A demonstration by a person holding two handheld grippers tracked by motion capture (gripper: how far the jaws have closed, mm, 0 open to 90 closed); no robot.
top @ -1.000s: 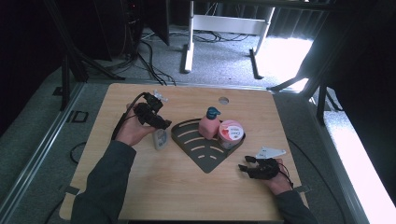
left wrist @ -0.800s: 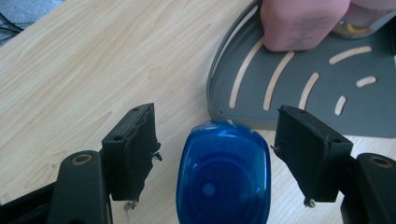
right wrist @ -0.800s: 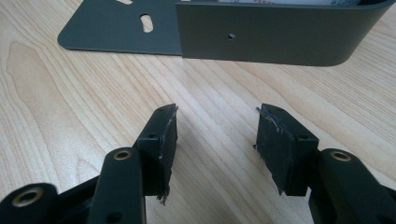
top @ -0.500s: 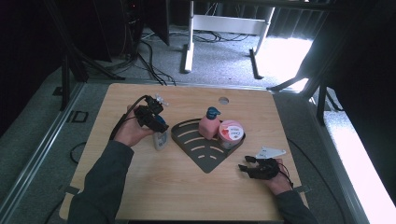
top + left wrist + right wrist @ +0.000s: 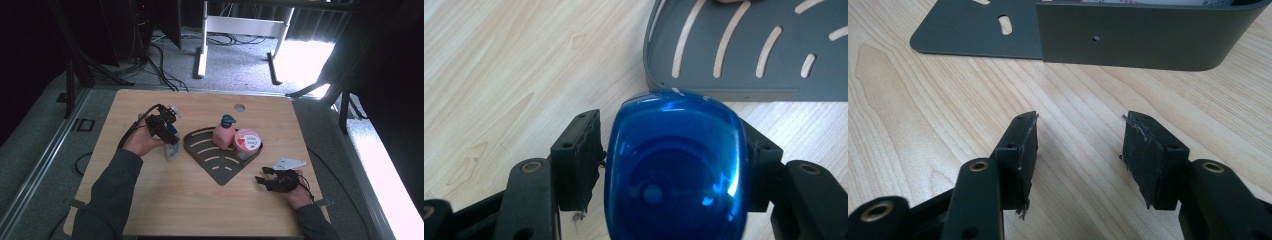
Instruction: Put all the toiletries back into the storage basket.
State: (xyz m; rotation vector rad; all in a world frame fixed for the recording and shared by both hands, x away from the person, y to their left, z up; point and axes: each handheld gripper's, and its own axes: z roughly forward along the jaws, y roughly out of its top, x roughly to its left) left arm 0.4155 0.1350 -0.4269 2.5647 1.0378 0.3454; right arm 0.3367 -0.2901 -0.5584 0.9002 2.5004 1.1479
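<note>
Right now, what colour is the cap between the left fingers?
Glossy blue cap, clearest in the left gripper view.

Bare counter (image 5: 165,200) lies open before my right hand-held gripper (image 5: 263,180); the grey tray (image 5: 220,162) wall blocks the far side, bottles crowding its far corner.

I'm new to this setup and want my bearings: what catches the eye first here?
A glossy blue cap of a bottle sits between the left gripper's jaws, which have just been closing around it, beside the dark slotted rack at mid-table. In that rack's back corner stand a pink pump bottle and a pink-lidded tub.
</note>
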